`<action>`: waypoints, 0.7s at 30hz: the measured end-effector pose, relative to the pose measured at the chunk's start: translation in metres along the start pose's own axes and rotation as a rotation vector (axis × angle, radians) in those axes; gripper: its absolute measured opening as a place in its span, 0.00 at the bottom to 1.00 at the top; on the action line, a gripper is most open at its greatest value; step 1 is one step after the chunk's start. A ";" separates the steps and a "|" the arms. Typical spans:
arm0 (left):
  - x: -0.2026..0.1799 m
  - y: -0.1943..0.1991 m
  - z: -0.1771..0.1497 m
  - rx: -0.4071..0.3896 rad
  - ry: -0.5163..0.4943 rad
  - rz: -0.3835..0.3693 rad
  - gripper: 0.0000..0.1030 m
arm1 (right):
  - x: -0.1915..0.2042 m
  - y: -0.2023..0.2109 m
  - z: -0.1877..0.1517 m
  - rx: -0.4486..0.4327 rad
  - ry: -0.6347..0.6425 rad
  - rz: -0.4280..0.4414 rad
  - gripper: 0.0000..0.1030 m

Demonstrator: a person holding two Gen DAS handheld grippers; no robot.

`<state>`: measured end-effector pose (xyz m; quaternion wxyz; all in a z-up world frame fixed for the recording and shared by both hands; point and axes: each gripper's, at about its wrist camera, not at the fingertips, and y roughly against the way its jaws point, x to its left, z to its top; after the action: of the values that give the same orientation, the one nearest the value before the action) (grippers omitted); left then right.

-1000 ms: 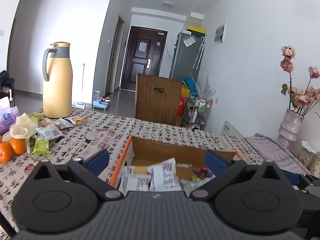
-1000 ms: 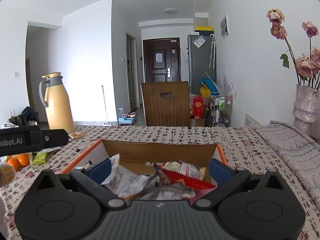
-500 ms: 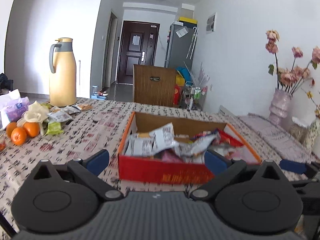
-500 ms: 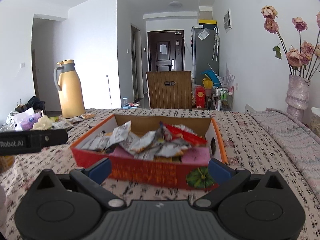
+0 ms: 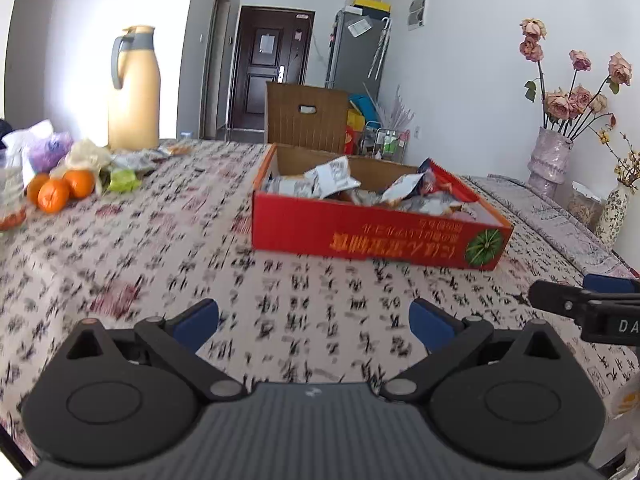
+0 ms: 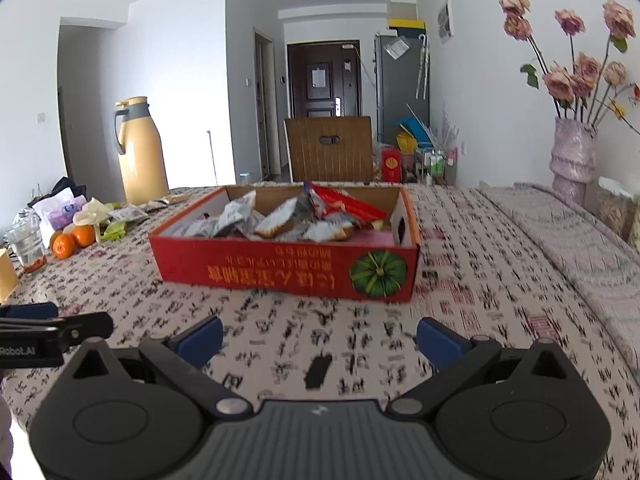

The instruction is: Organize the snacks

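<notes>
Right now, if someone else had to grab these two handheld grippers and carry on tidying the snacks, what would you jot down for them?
Left gripper: open, empty, above the patterned tablecloth, short of the box.
Right gripper: open, empty, also short of the box.
Red cardboard box: mid-table, facing both grippers, already holding a heap of snack packets.
Loose snack packets: a few still lie far left, near the yellow thermos jug and the oranges.
Done: most snacks appear boxed.
Left: probably collect the loose packets by the jug and drop them in the box.
</notes>
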<state>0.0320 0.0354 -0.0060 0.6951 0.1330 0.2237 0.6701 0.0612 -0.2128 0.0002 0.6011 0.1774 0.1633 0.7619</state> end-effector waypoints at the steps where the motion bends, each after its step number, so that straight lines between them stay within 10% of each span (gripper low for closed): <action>1: 0.002 0.002 -0.002 0.000 0.004 0.002 1.00 | -0.001 0.002 -0.003 0.007 -0.004 0.000 1.00; 21: -0.007 0.010 -0.013 0.021 -0.023 -0.021 1.00 | -0.010 0.015 -0.037 0.072 -0.051 -0.013 1.00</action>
<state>0.0166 0.0277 -0.0112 0.7033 0.1457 0.2242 0.6587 0.0335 -0.2276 -0.0265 0.6033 0.2173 0.1767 0.7467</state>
